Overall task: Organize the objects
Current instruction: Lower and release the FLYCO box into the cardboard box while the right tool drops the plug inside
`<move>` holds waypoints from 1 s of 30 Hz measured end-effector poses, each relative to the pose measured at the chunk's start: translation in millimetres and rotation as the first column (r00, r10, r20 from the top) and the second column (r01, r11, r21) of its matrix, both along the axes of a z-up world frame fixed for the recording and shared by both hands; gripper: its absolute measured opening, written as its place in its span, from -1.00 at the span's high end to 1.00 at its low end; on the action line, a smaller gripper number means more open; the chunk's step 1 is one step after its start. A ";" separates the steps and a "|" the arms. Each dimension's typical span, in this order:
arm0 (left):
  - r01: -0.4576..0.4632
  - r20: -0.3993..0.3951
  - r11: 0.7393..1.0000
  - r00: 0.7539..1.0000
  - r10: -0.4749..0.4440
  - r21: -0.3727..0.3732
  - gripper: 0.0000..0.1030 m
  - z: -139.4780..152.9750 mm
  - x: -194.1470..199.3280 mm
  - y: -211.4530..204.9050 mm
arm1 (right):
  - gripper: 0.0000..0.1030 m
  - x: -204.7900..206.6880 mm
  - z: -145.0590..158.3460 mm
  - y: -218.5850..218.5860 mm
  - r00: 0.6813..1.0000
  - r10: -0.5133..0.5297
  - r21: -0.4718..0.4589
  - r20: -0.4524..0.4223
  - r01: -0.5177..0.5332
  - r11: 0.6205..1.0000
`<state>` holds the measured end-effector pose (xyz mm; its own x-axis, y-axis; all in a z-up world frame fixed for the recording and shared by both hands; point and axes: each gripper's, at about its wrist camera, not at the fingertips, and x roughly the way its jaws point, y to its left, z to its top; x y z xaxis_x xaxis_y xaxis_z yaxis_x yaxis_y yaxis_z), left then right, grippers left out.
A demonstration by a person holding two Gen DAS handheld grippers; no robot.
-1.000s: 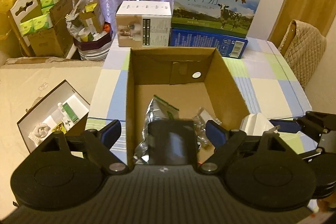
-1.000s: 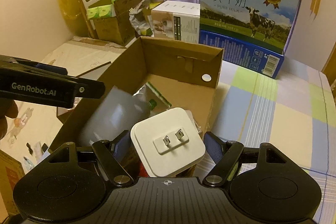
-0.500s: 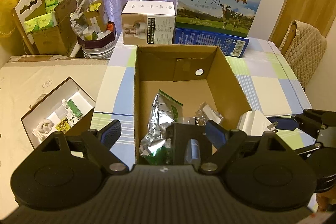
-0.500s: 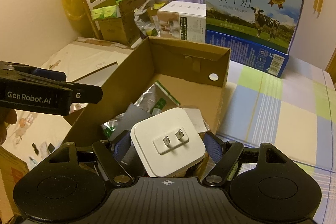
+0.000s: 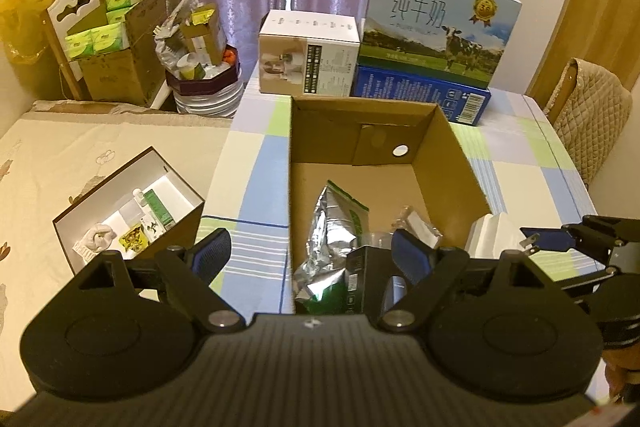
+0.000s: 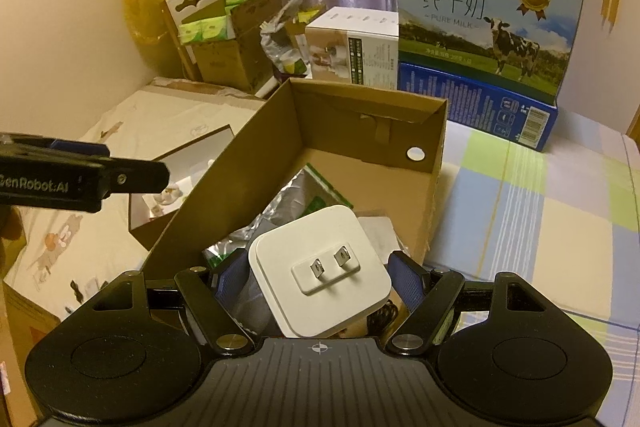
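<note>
An open cardboard carton stands on the checked tablecloth. Inside lie a silver foil pouch, a small clear packet and a black box. My left gripper hangs open above the carton's near end, with nothing between its fingers. My right gripper is shut on a white two-prong plug adapter, prongs facing forward, over the carton's near right corner. In the left wrist view the adapter and right gripper show at the carton's right wall. The left gripper's finger juts in from the left.
A white product box and a milk carton case on a blue box stand behind the carton. A small open box of items sits on the bed at left. A quilted chair is at right.
The black box left my left gripper and now lies in the carton; the left gripper rose and drew back. The right gripper keeps its hold on the adapter and has shifted little.
</note>
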<state>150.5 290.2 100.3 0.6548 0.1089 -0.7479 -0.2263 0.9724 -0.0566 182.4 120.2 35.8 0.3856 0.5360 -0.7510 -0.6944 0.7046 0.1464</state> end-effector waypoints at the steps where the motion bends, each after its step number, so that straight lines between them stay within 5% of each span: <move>1: -0.003 0.000 1.000 1.000 0.003 -0.003 -0.64 -0.7 -0.6 1.6 | -0.42 1.7 -0.5 0.7 1.000 -0.004 0.006 -0.005 0.004 1.000; 10: -0.013 -0.003 1.000 1.000 0.013 -0.016 -0.64 -7.3 -5.0 6.6 | -0.47 13.6 -3.7 -4.3 0.999 -0.032 0.092 -0.006 0.032 0.995; 19: -0.009 0.002 1.000 1.000 0.009 -0.029 -0.66 -12.2 -18.8 -0.8 | -0.47 6.6 4.1 -19.6 0.998 -0.060 0.066 -0.004 0.060 0.996; 30: -0.010 0.032 1.000 0.999 0.010 -0.010 -0.98 -7.8 -65.4 -18.2 | -0.47 -34.5 12.6 -53.9 0.992 -0.122 0.039 -0.003 0.122 0.992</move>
